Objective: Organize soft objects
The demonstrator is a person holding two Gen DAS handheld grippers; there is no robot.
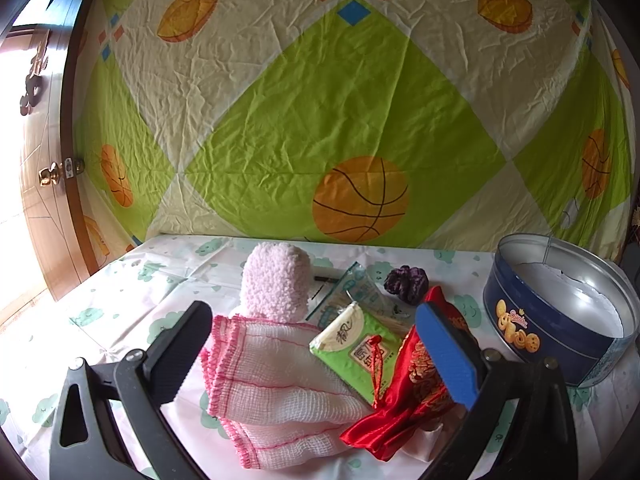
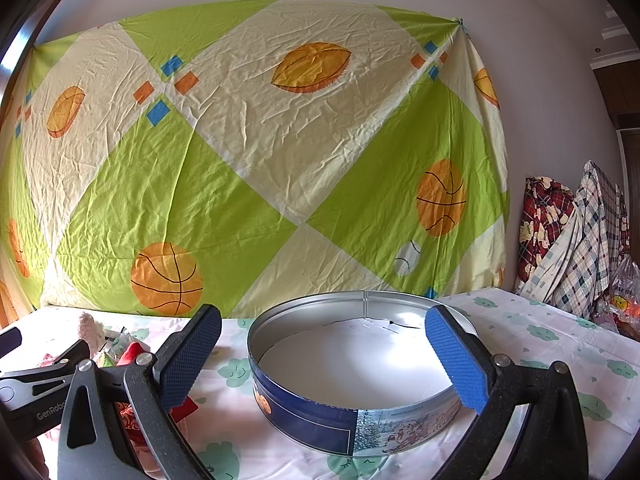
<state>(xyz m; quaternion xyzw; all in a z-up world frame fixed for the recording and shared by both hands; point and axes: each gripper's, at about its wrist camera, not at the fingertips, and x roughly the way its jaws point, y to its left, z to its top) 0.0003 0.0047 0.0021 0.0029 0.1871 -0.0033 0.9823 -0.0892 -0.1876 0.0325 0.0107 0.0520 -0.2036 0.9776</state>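
Hovering w/ jaws spread wide, left gripper (image 1: 320,356) sits over the soft pile: pink-edged mesh cloth (image 1: 276,384) lies btwn its fingers, green tissue pack (image 1: 356,350) and red satin pouch (image 1: 404,392) toward the blue pad. Right gripper (image 2: 332,360), also wide open & empty, frames the round tin (image 2: 304,412) on the tablecloth (image 2: 560,344), pile well to its left.

The left hand-held gripper (image 1: 320,356) has black speckled plastic arms with triangular cut-outs, silver screws at the pivots, and two flat fingers faced with ribbed blue pads (image 1: 448,356). The right hand-held gripper (image 2: 324,360) is built the same, its blue pads (image 2: 458,360) finely dimpled; white "GenRobo" lettering marks one black body
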